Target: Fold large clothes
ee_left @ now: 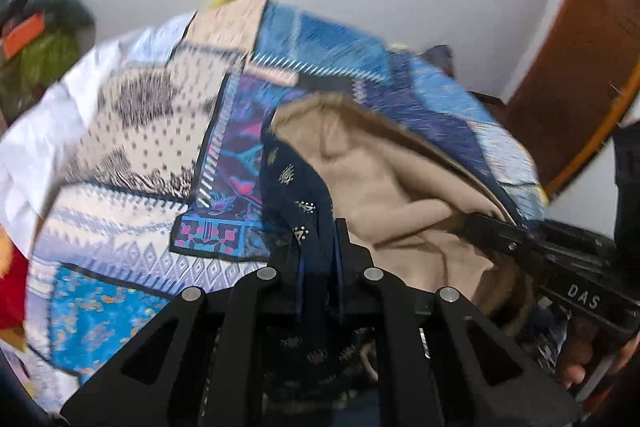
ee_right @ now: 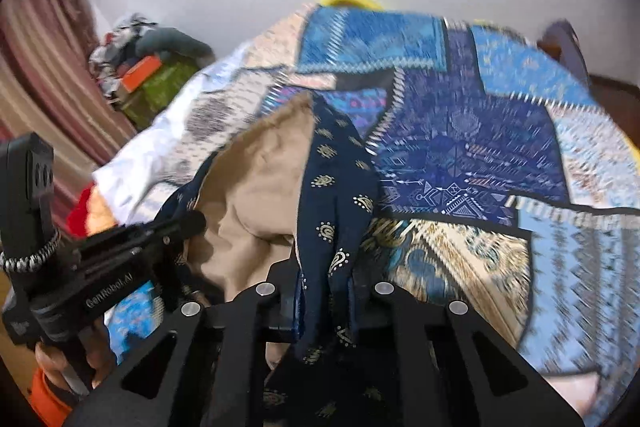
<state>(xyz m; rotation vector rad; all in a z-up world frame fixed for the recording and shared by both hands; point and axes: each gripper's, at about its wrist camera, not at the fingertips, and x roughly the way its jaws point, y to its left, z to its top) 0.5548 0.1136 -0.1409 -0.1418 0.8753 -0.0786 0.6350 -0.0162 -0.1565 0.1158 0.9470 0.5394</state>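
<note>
A large navy garment with gold paisley print [ee_left: 292, 179] and a tan inner side [ee_left: 380, 187] lies bunched on a patchwork bedcover [ee_left: 140, 147]. My left gripper [ee_left: 316, 235] is shut on a fold of the navy cloth, which runs back between its fingers. The right gripper [ee_left: 480, 223] reaches in from the right, its tip at the garment's edge. In the right wrist view, my right gripper [ee_right: 324, 279] is shut on a hanging strip of the navy cloth [ee_right: 336, 179], beside the tan side [ee_right: 260, 179]. The left gripper [ee_right: 192, 221] comes in from the left, held by a hand.
The blue and beige bedcover [ee_right: 460, 147] spreads over the whole bed. A pile of clothes [ee_right: 152, 75] sits at the far left by a striped curtain [ee_right: 40, 47]. A wooden door [ee_left: 580, 67] stands at the right. Something red [ee_left: 12, 299] lies at the left edge.
</note>
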